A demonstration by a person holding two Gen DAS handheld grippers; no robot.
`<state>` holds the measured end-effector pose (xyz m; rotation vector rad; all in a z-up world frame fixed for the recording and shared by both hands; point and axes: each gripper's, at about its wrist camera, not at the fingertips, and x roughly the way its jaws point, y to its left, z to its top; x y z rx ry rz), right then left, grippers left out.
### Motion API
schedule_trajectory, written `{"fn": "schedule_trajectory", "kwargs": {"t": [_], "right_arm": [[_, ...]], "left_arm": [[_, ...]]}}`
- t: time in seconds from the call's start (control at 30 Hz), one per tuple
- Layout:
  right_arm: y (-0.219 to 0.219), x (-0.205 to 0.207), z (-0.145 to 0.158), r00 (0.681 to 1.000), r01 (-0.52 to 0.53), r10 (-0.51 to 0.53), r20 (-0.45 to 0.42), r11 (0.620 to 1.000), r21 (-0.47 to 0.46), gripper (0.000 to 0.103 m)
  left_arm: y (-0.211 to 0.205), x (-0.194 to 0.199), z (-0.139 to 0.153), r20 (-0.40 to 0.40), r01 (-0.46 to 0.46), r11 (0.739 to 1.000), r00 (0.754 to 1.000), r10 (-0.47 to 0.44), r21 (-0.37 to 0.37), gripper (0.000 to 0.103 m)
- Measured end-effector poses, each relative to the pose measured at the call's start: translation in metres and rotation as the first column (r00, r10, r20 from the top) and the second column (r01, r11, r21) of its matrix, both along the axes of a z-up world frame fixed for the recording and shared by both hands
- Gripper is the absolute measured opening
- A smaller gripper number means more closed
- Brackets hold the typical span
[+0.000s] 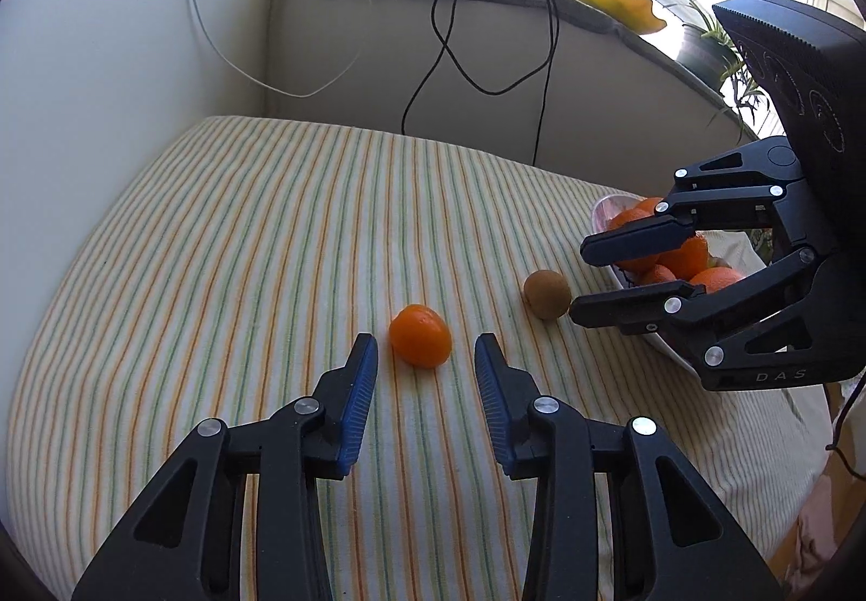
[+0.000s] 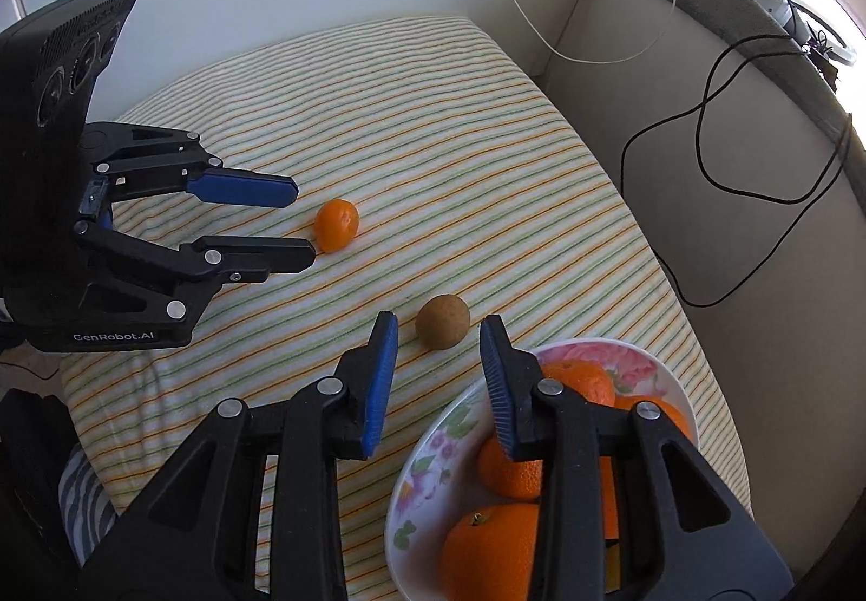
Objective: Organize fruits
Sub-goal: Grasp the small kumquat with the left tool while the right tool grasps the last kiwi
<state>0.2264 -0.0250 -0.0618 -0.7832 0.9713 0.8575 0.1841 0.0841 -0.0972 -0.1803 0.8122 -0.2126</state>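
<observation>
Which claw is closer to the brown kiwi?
Right. The right gripper points straight at the kiwi, which sits just ahead of its open fingertips. The left gripper is farther away, aimed at the small orange instead.

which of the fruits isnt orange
The kiwi, brown and fuzzy, lying on the striped cloth just beyond the right gripper. The loose tangerine and the fruits in the floral bowl are all orange.

L gripper (image 1: 425,349) & R gripper (image 2: 438,327): fingers apart, empty.
</observation>
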Motion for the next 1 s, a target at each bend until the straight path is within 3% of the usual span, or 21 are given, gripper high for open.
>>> {"fn": "schedule_trajectory", "kwargs": {"t": [0.23,0.47,0.67,0.7,1.0], "right_arm": [[0.017,0.003,-0.016,0.996,-0.084,0.085,0.0,0.989,-0.126,0.033],[0.024,0.014,-0.025,0.995,-0.097,0.098,-0.002,0.979,-0.181,0.033],[0.03,0.018,-0.033,0.995,-0.104,0.104,-0.013,0.976,-0.193,0.032],[0.03,0.017,-0.035,0.994,-0.107,0.106,-0.017,0.975,-0.194,0.028],[0.03,0.017,-0.033,0.996,-0.082,0.084,0.003,0.983,-0.163,0.027]], "left_arm": [[-0.001,0.008,-0.002,-0.005,0.006,1.0,1.0,-0.006,0.006,0.034],[0.001,0.017,-0.008,-0.035,0.01,1.0,0.999,-0.01,-0.007,0.032],[0.0,0.026,-0.013,-0.059,0.014,1.0,0.998,-0.015,-0.008,0.026],[0.001,0.026,-0.013,-0.059,0.014,1.0,0.998,-0.015,-0.012,0.026],[0.0,0.022,-0.012,-0.042,0.004,1.0,0.999,-0.004,-0.006,0.026]]}}
